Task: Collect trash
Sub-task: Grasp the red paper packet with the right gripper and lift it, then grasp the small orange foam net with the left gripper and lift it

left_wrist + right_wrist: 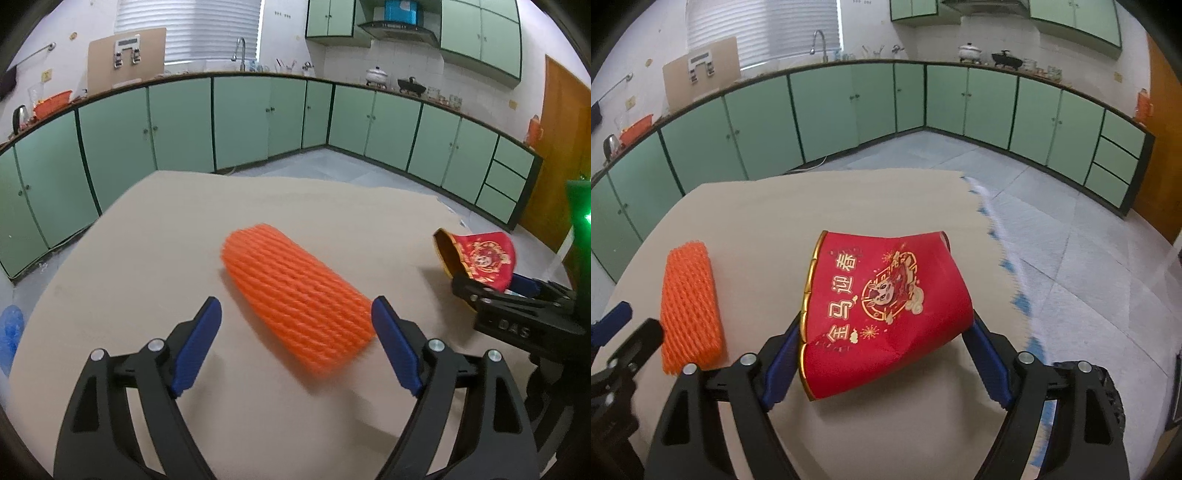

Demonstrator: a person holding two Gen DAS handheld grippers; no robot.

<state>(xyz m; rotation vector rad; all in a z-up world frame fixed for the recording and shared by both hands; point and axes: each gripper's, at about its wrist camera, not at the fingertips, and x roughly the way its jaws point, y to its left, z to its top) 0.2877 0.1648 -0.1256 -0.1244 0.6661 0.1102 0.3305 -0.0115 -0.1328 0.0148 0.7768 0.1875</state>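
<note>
While orange foam fruit net point(299, 306) lies on beige table cover point(147, 236), long axis running diagonally from far-left to near-right, left gripper point(295, 347) hangs wide open, near end between blue pads point(195, 350), nothing gripped. Right gripper point(882, 365) spread wide around crushed red paper cup point(886, 310), on its side, gold rim facing left; contact unclear.

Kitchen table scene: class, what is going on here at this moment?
A person is clearing trash with a hand-held gripper in each hand. The left hand-held gripper stands open around the near end of an orange foam fruit net. The right hand-held gripper brackets a squashed red paper cup. Both pieces lie on the beige tabletop.
</note>
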